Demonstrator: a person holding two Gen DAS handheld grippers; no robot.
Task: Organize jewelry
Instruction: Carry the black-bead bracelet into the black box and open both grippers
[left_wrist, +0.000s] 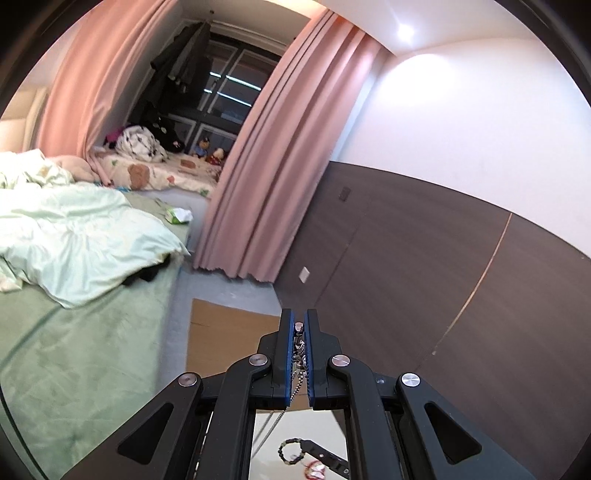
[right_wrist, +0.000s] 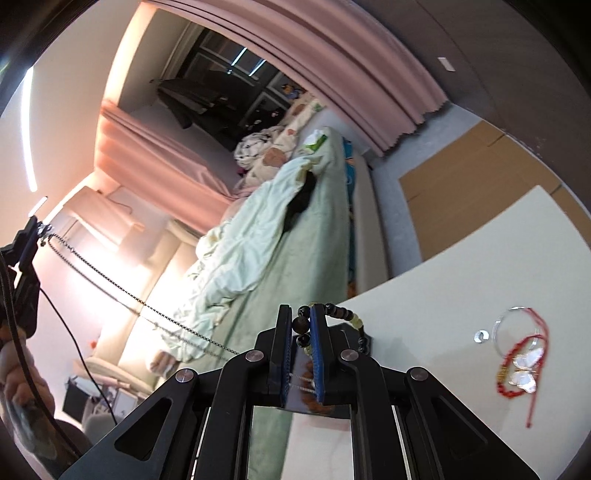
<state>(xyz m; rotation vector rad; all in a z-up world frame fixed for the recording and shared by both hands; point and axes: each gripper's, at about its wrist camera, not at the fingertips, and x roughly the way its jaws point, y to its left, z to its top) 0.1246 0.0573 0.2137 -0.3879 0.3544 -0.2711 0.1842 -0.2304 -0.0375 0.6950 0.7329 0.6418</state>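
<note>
Left gripper (left_wrist: 299, 325) closed on a silver chain necklace (left_wrist: 298, 354), pinched between the blue pads near the tips; rest of the chain hanging down out of the fingers toward the table. Same chain (right_wrist: 147, 306) seen from the right wrist camera as a long taut line running from the left gripper (right_wrist: 35, 230) at the far left edge down toward the right gripper's base. Hand (right_wrist: 18, 373) around the left gripper's handle, blurred.

Right gripper (right_wrist: 301, 325) closed on a beaded bracelet (right_wrist: 343, 314), dark and pale beads pinched between the pads, the loop arching over the right finger and hanging beside it, raised above the table. Same bracelet (left_wrist: 290, 448) visible low in the left wrist view, at the tip of the right gripper (left_wrist: 314, 445).

On the white table (right_wrist: 424, 295), well apart from both grippers: a red cord bracelet (right_wrist: 517, 365) with a shell butterfly charm (right_wrist: 524, 369), a thin silver bangle (right_wrist: 506, 321) touching it, a small silver ring (right_wrist: 481, 336) just beside the bangle.

Beyond the table, a bed with a pale green quilt (left_wrist: 74, 236), pink curtains (left_wrist: 266, 177), flat cardboard (left_wrist: 229, 339) on the floor
</note>
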